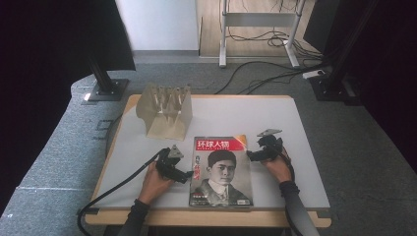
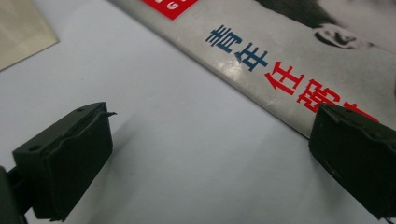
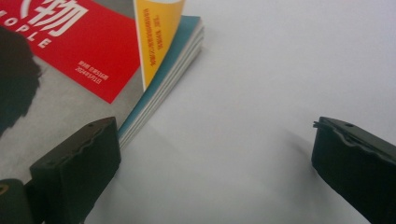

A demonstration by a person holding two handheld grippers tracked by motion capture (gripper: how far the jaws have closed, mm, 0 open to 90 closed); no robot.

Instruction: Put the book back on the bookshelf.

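Flanking magazine (image 1: 221,172), left gripper (image 1: 187,175), right gripper (image 1: 251,155), fingers apart

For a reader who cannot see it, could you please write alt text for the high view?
A magazine with a red title band and a portrait lies flat near the front edge of a white table. The left gripper sits at its left edge, the right gripper at its right edge. A beige rack stands behind.
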